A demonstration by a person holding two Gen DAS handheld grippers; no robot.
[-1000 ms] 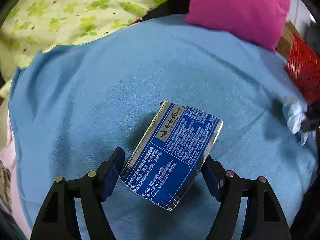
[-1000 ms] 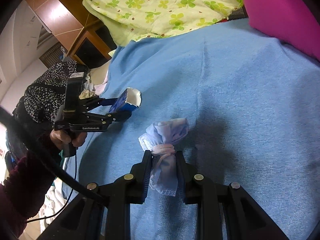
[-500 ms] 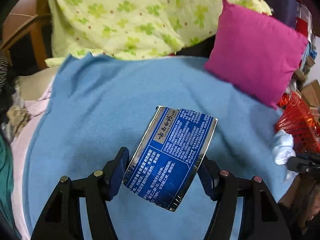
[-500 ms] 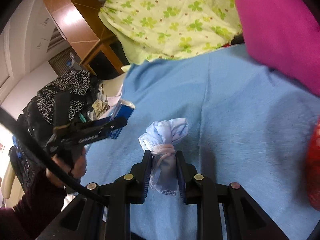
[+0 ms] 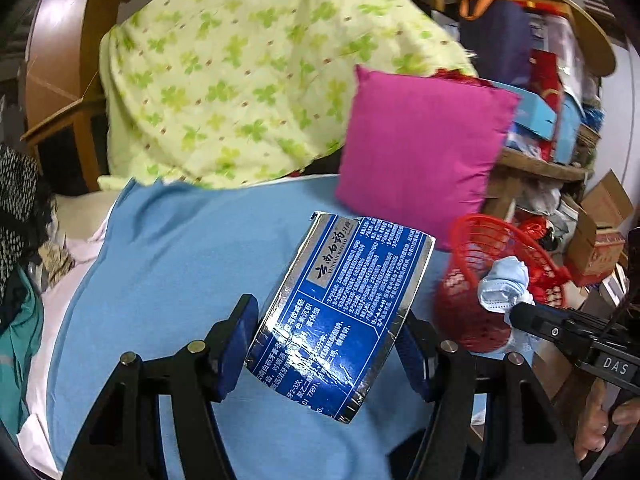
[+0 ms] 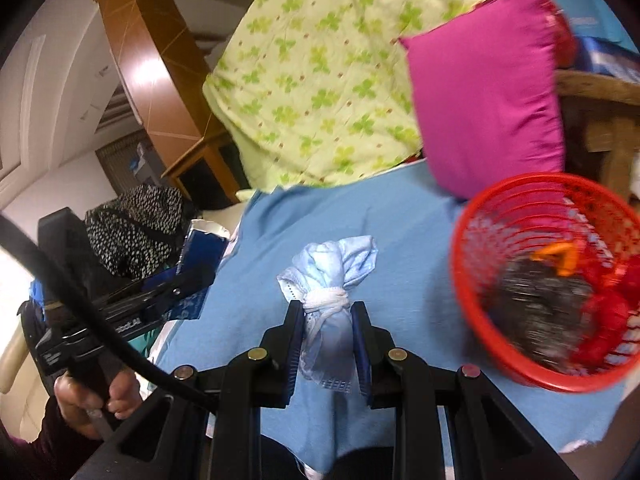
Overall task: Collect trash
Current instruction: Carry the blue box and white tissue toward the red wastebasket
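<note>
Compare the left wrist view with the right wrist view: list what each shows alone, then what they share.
Left wrist only: the printed face of the flattened blue and silver carton in the left gripper, and cluttered wooden shelves.

Right wrist only: dark scrap and an orange piece inside the red mesh basket, and a black-and-white spotted cloth.

Both: the blue blanket, magenta cushion, green clover quilt, and knotted pale blue face mask in the right gripper.

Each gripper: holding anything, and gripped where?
Left gripper: flattened blue-and-silver toothpaste box, clamped across its lower half. Right gripper: knotted light-blue face mask, clamped just below the white knot.
</note>
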